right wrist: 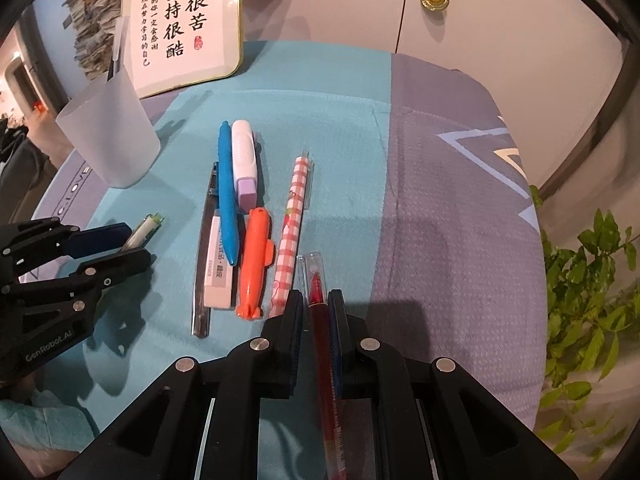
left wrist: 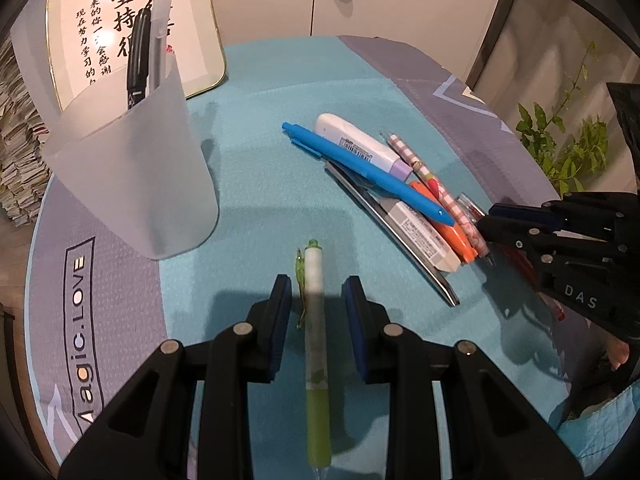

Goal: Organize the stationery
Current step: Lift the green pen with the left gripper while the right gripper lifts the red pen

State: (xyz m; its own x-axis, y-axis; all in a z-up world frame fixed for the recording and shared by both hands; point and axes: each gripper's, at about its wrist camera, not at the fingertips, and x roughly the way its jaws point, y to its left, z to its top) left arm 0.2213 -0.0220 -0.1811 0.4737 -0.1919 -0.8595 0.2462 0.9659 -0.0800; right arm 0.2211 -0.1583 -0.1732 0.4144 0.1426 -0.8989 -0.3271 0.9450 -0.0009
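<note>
A green pen (left wrist: 316, 320) lies lengthwise on the teal mat between the pads of my left gripper (left wrist: 316, 292), with a gap on each side; the jaws stand open around it. Its tip (right wrist: 150, 224) pokes out past my left gripper (right wrist: 138, 242) in the right wrist view. My right gripper (right wrist: 315, 296) is shut on a red pen (right wrist: 316, 284) with a clear cap, at the right end of the stationery row. A frosted cup (left wrist: 132, 168) with a black pen (left wrist: 138, 52) in it stands at the far left.
A blue pen (right wrist: 228, 196), white-and-purple highlighter (right wrist: 244, 156), eraser (right wrist: 218, 272), orange pen (right wrist: 254, 264), pink checked pen (right wrist: 294, 220) and metal ruler (right wrist: 200, 280) lie side by side. A framed calligraphy board (right wrist: 188, 20) leans at the back. A plant (right wrist: 592, 300) stands beyond the table's right edge.
</note>
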